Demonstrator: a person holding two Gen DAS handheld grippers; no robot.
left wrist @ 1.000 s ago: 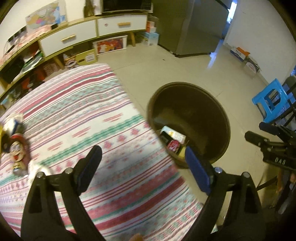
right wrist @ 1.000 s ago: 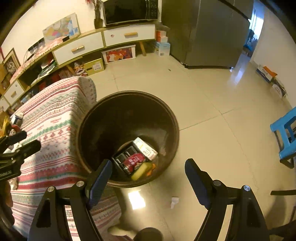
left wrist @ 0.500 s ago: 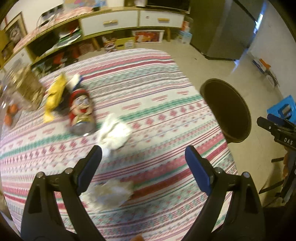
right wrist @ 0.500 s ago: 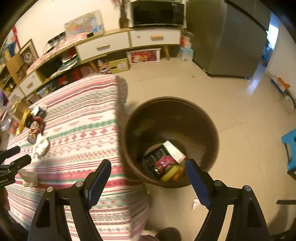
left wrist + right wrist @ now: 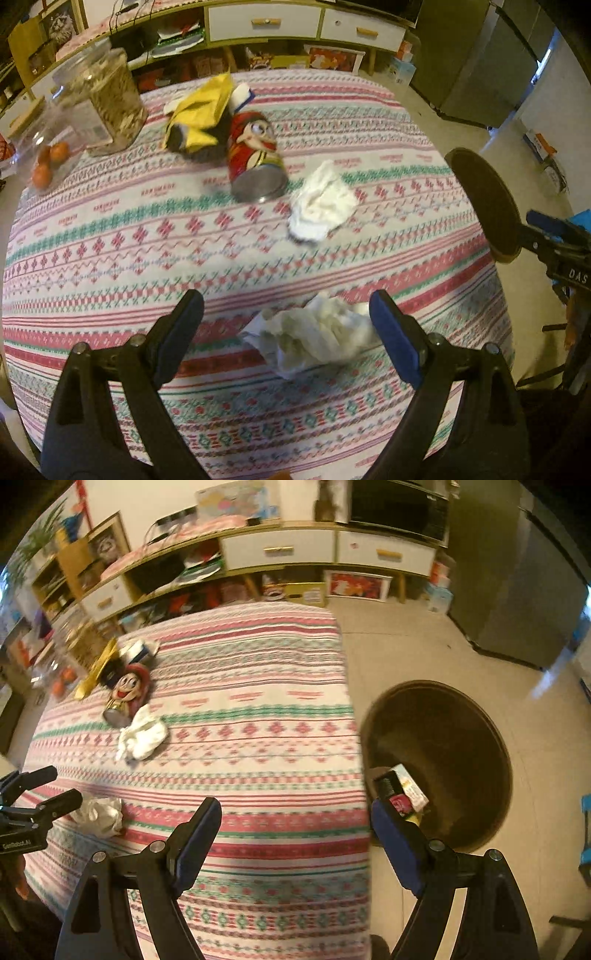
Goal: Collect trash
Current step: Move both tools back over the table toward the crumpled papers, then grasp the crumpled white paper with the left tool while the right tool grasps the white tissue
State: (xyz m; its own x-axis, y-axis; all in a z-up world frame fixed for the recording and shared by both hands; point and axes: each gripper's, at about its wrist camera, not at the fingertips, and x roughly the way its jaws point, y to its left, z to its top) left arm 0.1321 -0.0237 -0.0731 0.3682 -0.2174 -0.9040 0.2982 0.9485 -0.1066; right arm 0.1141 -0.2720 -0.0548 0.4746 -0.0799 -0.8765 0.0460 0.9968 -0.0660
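**Clerk:** Item one, left gripper [image 5: 282,325]: jaws spread wide, nothing held. A crumpled tissue [image 5: 314,338] lies on the striped tablecloth [image 5: 110,258] between and just beyond its fingers, untouched.

**Checker:** Item two?

**Clerk:** Right gripper [image 5: 293,830]: also wide apart and empty, poised over the cloth's edge beside the brown bin [image 5: 443,760], which already holds a few packets.

**Checker:** Remaining trash?

**Clerk:** A second tissue [image 5: 321,203], a toppled red can [image 5: 255,155], a yellow wrapper [image 5: 201,110], all farther up the table. The glass jar [image 5: 107,99] looks like no trash.

**Checker:** Step in hand?

**Clerk:** Judged: approach for the next pick. The left should lower, straddle the near tissue and close, then carry it to the bin.
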